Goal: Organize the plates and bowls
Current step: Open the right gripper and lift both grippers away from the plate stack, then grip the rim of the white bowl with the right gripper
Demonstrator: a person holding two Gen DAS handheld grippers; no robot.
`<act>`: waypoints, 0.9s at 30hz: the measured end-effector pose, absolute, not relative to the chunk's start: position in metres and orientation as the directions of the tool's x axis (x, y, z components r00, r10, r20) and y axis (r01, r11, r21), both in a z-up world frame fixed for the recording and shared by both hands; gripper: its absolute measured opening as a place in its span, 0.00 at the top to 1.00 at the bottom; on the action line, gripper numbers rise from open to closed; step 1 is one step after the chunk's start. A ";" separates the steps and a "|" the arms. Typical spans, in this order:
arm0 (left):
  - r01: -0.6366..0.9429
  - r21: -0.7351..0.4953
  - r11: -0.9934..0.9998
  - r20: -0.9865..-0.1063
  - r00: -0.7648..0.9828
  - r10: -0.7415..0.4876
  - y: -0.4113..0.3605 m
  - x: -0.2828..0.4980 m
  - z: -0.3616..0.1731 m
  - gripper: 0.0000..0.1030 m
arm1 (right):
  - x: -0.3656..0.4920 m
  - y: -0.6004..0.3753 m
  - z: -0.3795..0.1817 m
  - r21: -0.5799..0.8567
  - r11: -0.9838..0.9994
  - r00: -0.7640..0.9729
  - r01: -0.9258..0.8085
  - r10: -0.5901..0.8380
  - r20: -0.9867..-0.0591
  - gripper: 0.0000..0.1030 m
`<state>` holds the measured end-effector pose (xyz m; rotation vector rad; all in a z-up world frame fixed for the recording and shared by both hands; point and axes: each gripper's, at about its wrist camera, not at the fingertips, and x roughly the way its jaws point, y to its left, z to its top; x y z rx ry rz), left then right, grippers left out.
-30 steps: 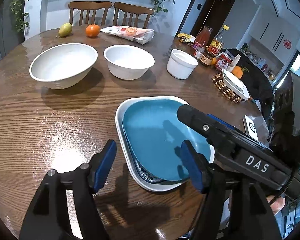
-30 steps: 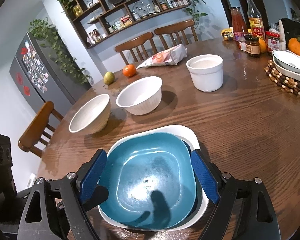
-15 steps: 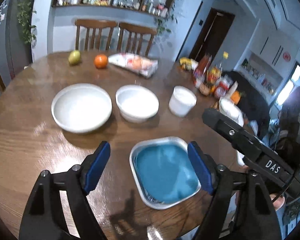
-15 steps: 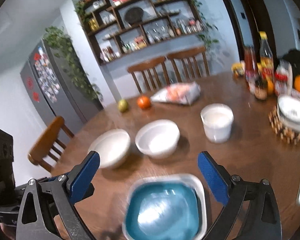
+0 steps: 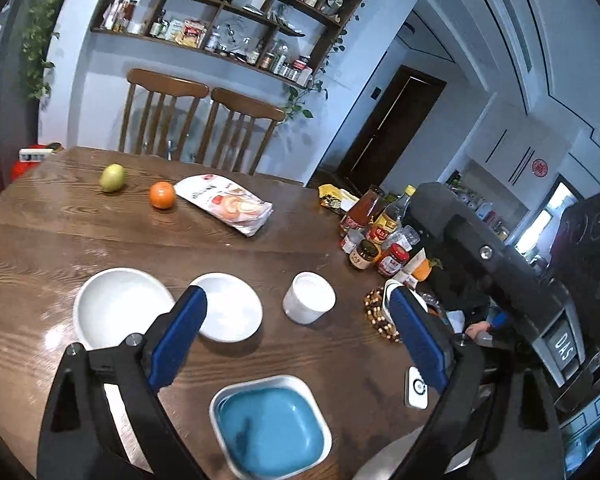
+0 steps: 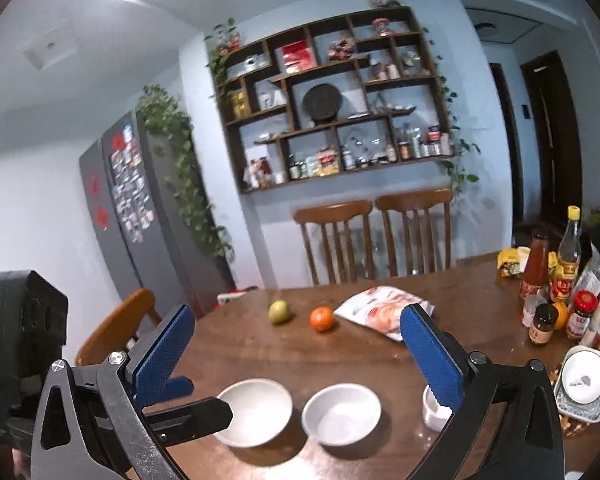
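Left claw [image 5: 296,332] and right claw [image 6: 296,348], both released and empty, high above tabletop [image 5: 60,224]; white bowls [image 5: 228,306] lie ahead-below, nearer left.

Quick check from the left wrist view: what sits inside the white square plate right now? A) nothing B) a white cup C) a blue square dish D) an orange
C: the blue square dish lies nested in the white square plate, with only the plate's pale rim showing around it.

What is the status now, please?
Both claws, left and right, open, empty, above table. Blue plate nested in white plate; three white bowls unstacked. Nothing blocking.
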<state>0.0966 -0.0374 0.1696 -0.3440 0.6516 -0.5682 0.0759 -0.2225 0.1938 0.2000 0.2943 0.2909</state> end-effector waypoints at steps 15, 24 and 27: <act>0.184 -0.462 0.868 -0.745 0.450 -0.492 -0.082 0.187 0.073 0.11 | 0.214 -0.257 0.094 0.448 0.877 0.625 -0.174 0.450 -0.638 0.00; 0.127 -0.424 0.897 -0.820 0.365 -0.440 -0.089 0.209 0.036 0.11 | 0.256 -0.259 0.033 0.526 0.849 0.480 -0.045 0.480 -0.734 0.01; 0.118 -0.410 0.904 -0.834 0.353 -0.424 -0.091 0.211 0.030 0.12 | 0.259 -0.256 0.027 0.532 0.844 0.462 -0.063 0.497 -0.735 0.03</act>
